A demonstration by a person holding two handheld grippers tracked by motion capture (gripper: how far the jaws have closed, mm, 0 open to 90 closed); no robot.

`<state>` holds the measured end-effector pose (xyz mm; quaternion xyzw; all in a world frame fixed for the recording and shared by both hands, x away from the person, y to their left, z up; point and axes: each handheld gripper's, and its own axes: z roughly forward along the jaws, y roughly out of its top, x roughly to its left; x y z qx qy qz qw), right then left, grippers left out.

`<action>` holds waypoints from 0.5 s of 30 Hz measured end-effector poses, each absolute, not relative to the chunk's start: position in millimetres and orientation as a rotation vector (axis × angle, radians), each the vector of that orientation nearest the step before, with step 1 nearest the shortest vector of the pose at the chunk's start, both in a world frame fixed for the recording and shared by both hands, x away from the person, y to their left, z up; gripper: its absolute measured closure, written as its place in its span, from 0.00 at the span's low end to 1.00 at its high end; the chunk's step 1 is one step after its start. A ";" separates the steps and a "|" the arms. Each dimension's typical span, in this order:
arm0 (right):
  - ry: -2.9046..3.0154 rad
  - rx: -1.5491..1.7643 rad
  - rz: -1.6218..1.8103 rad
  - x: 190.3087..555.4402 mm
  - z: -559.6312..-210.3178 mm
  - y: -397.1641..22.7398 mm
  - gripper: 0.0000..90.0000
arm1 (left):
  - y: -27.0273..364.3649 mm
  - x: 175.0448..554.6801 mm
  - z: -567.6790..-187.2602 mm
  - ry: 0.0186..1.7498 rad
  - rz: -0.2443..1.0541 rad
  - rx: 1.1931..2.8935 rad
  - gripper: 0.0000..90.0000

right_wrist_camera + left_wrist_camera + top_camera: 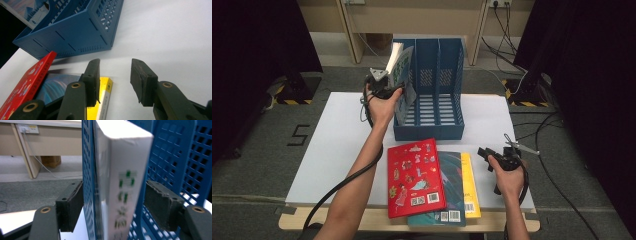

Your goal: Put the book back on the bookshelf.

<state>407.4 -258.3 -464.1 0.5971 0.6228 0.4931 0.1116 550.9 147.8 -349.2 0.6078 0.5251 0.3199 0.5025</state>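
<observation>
A white book [401, 70] with a green-patterned cover stands upright in the leftmost slot of the blue file rack [437, 125]. My left gripper [384, 87] is at the rack's left side. In the left gripper view its jaws [116, 205] straddle the book's spine [122, 185] and the rack's wall [88, 195], with the pads standing off the book. My right gripper [487, 152] hovers open and holds nothing, just right of the flat stack; its jaws [113, 80] stand over the white table beside the yellow book [105, 100].
A red book [414, 175] lies on a teal book [452, 175] and a yellow book [469, 185] near the table's front edge. The rack's middle and right slots hold nothing. The white tabletop [337, 150] is bare at the left. Cables trail on the floor at the right.
</observation>
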 end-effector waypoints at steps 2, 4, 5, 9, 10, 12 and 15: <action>1.830 1.744 1.447 407.6 -462.5 -256.7 0.67 | 151.3 544.6 -350.2 1.262 0.759 1.482 0.33; 1.835 1.738 1.451 408.0 -460.6 -254.9 0.67 | 155.3 539.5 -351.9 1.268 0.732 1.495 0.33; 1.838 1.741 1.451 408.0 -459.3 -253.5 0.67 | 157.9 537.1 -353.0 1.273 0.718 1.500 0.33; 1.857 1.721 1.456 409.0 -455.3 -247.4 0.67 | 167.4 525.2 -357.7 1.268 0.679 1.522 0.33; 1.860 1.715 1.461 409.3 -454.3 -245.0 0.67 | 169.9 521.5 -359.4 1.272 0.667 1.531 0.33; 1.867 1.710 1.458 409.4 -453.4 -242.9 0.67 | 173.8 517.1 -361.8 1.270 0.648 1.549 0.33; 1.896 1.691 1.460 410.6 -448.6 -233.7 0.67 | 186.3 501.3 -371.6 1.284 0.605 1.573 0.33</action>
